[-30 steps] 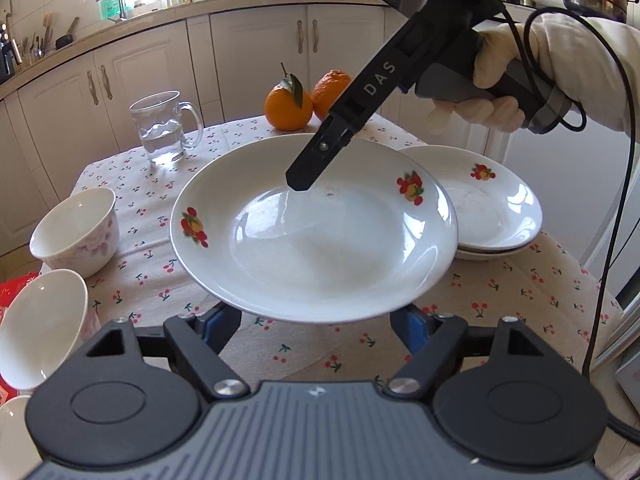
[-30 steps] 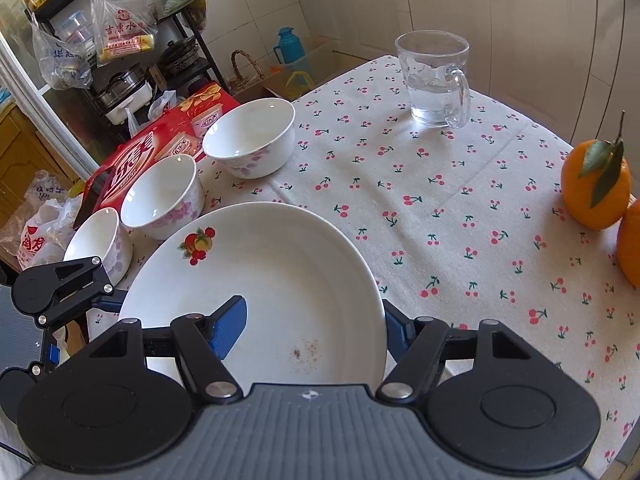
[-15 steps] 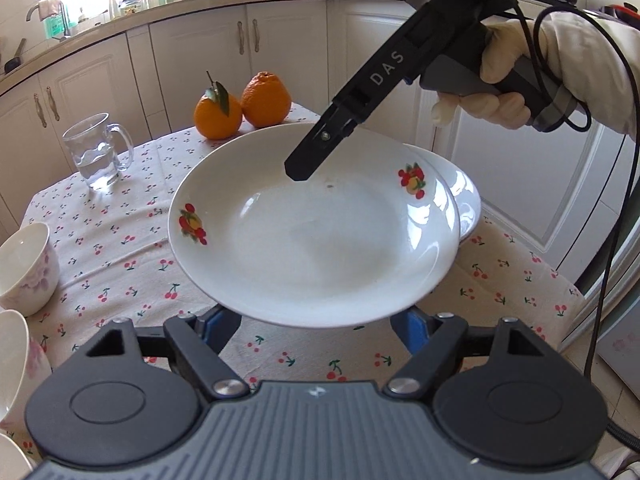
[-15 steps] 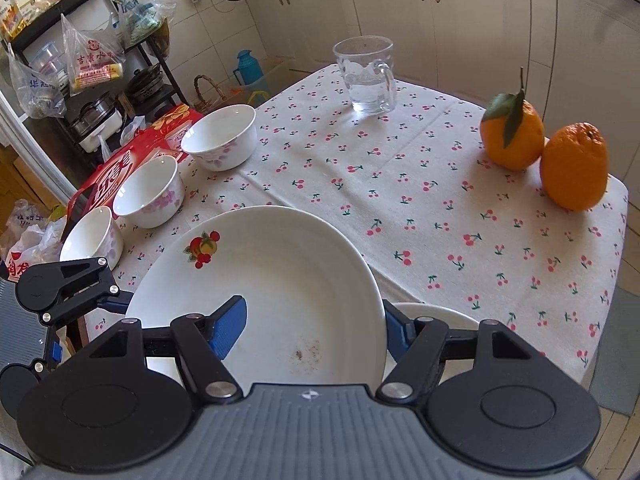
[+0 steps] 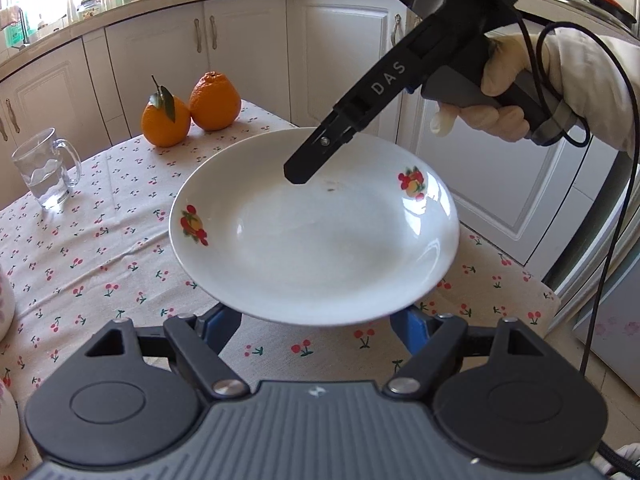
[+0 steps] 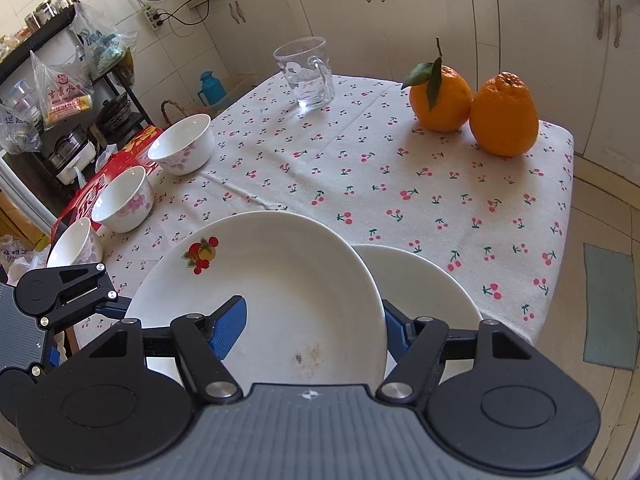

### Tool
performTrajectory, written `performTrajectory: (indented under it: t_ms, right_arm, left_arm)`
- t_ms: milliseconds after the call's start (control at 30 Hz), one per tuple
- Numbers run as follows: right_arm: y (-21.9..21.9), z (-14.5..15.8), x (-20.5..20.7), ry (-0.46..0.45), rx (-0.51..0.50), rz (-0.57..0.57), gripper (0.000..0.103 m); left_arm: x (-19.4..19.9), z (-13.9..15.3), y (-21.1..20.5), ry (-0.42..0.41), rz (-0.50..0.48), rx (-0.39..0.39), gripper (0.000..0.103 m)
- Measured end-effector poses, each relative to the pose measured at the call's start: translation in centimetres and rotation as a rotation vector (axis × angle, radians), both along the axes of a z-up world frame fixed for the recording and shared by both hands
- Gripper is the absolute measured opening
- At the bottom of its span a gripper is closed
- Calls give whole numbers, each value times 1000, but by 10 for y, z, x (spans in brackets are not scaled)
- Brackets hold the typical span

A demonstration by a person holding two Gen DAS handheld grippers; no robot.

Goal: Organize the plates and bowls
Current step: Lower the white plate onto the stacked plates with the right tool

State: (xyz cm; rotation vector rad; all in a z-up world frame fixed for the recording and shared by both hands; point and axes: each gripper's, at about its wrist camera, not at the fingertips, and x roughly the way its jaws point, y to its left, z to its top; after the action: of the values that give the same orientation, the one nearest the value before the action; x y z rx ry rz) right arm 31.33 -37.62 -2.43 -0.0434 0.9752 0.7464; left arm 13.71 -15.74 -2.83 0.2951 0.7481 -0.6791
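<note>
A white plate with fruit prints (image 5: 316, 236) is held in the air above the table. It also shows in the right wrist view (image 6: 276, 300). My right gripper (image 6: 308, 330) grips its rim, one finger (image 5: 316, 156) on top, the other under the rim. My left gripper (image 5: 316, 320) sits at the plate's opposite edge, which fills the space between its fingers; I cannot tell its grip. A stack of white plates (image 6: 424, 292) lies on the table just under and right of the held plate. Three white bowls (image 6: 182, 144) (image 6: 124, 198) (image 6: 76, 242) stand along the table's left edge.
A glass mug with water (image 6: 306, 72) stands at the table's far side. Two oranges (image 6: 440, 96) (image 6: 504, 114) sit at the far right corner. The cherry-print tablecloth (image 6: 360, 176) covers the table. White cabinets stand behind; a red box (image 6: 96, 188) lies beyond the bowls.
The held plate has moved right across the table with both grippers, and now hangs over the stack of plates near the table's right edge.
</note>
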Motion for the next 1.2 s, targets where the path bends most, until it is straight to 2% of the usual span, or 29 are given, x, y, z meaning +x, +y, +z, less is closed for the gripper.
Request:
performTrajectory:
  t_ms: [633,1200]
  right_arm:
    - [-34,-21,1,22,47,-92,76]
    - [-48,-27,-3,28,18,-138,76]
  left_arm:
    - [15,-2,-17,-14,-49,18,81]
    - [26,-6,-19,2,-59,-4,82]
